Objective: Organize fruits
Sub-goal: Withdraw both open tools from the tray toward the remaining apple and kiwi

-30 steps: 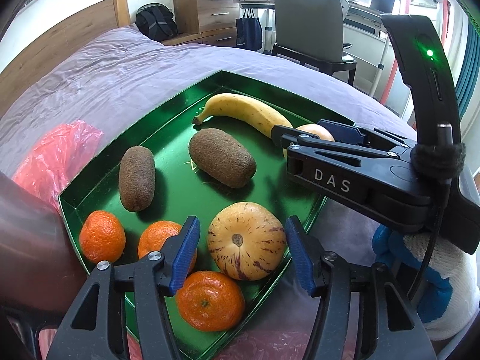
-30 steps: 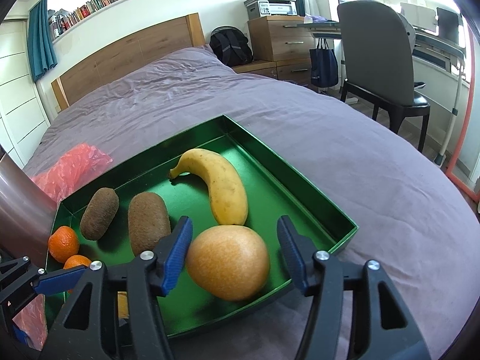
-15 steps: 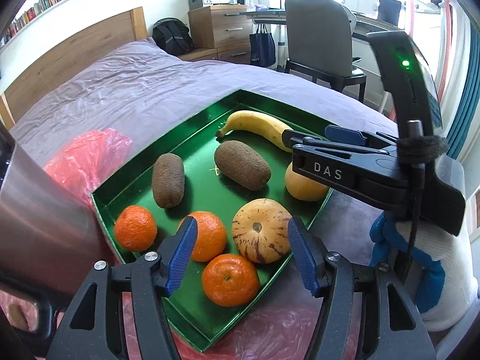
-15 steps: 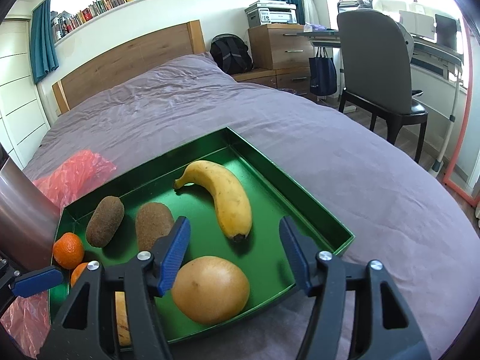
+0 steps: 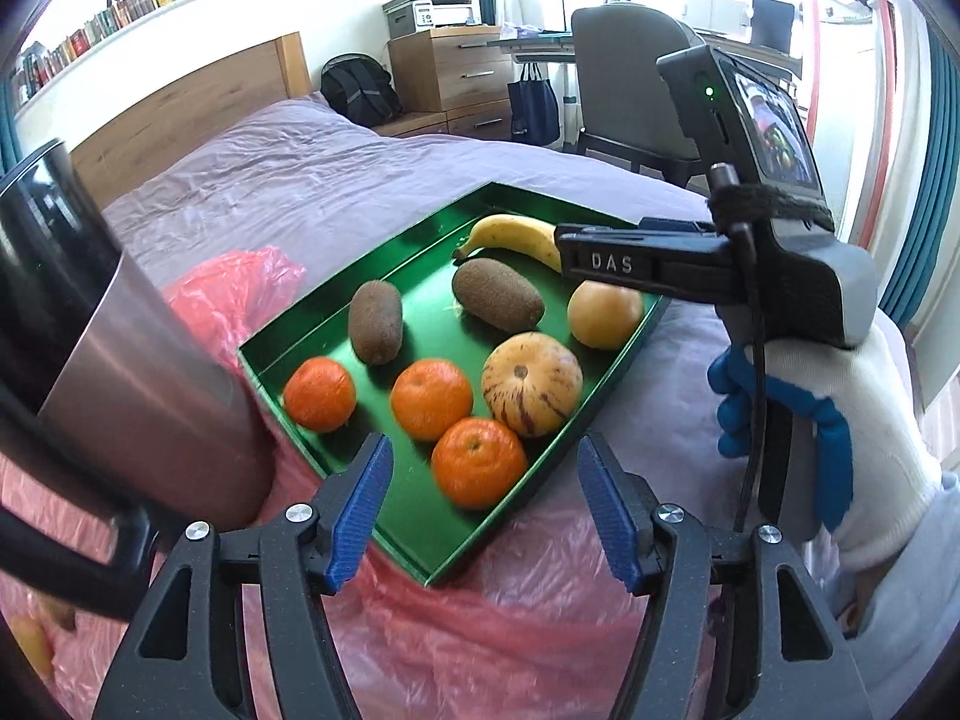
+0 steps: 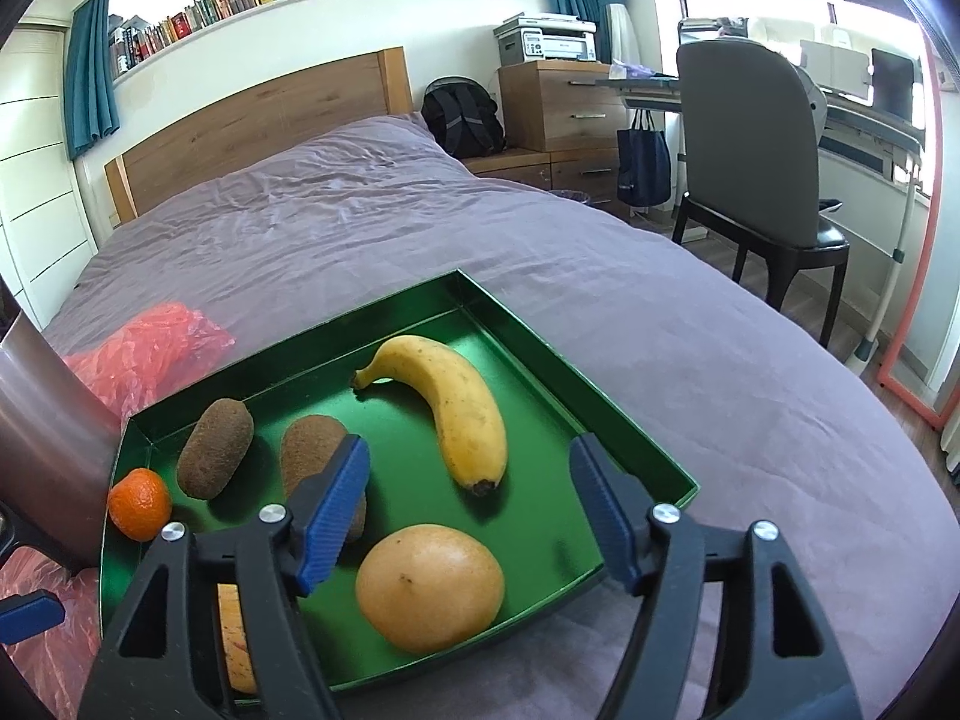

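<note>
A green tray (image 5: 300,330) (image 6: 648,462) lies on the purple bed. It holds a banana (image 5: 516,237) (image 6: 456,402), two brown kiwis (image 5: 376,321) (image 5: 498,294), three tangerines (image 5: 318,393) (image 5: 431,399) (image 5: 478,462), a striped yellow melon (image 5: 531,384) and a round yellow-orange fruit (image 5: 605,312) (image 6: 429,585). My left gripper (image 5: 483,510) is open and empty above the tray's near corner. My right gripper (image 6: 471,510) is open and empty, just above the round fruit; it also shows in the left wrist view (image 5: 630,264).
A metal cylinder (image 5: 120,348) stands at the tray's left. Red plastic bag (image 5: 456,630) lies under and beside the tray. A chair (image 6: 750,162), desk and drawers stand beyond the bed's right edge.
Both grippers have pulled back and up from the tray. The round yellow-orange fruit, earlier between the right fingers, now rests in the tray below them.
</note>
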`<state>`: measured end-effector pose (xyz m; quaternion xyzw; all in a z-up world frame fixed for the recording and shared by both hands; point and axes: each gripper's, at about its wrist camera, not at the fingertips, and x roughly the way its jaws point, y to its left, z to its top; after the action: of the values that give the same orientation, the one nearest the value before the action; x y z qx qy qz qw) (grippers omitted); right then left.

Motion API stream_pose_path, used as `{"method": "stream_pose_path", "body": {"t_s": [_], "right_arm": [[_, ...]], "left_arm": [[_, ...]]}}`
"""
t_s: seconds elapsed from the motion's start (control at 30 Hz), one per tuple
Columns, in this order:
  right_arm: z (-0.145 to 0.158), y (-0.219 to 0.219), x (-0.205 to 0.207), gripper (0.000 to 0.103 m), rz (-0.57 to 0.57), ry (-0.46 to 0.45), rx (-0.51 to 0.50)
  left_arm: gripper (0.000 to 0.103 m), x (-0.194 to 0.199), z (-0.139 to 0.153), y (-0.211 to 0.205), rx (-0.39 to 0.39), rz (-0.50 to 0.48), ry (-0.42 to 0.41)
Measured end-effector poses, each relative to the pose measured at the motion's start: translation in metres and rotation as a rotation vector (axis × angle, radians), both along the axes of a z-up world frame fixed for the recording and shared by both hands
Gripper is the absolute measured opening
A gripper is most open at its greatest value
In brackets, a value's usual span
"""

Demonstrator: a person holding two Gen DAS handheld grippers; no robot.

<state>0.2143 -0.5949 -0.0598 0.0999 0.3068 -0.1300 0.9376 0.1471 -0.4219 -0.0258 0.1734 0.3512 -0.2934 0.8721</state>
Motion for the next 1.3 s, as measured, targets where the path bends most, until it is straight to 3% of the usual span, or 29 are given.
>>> {"method": "stream_pose_path", "body": {"t_s": [0.37,0.53,0.9,1.03,1.3], "right_arm": [[0.015,0.007,-0.023,0.074,-0.025,0.009,-0.03],[0.03,0.022,-0.047,0.086,-0.036,-0.002,-0.031],[0.037,0.089,-0.103,0.087,0.063,0.05,-0.013],[0.041,0.116,-0.125,0.09,0.121,0.071,-0.015],[0.058,0.178,-0.158,0.095,0.249,0.055,-0.011]], "left_arm": [[0.061,-0.031,0.01,0.061,0.019,0.084,0.03],[0.065,-0.047,0.018,0.107,0.035,0.179,0.046],[0.066,-0.075,0.035,0.173,0.043,0.335,0.024],[0.072,-0.084,0.044,0.194,0.05,0.384,0.002],[0.072,-0.11,0.06,0.254,0.031,0.495,-0.025]]}}
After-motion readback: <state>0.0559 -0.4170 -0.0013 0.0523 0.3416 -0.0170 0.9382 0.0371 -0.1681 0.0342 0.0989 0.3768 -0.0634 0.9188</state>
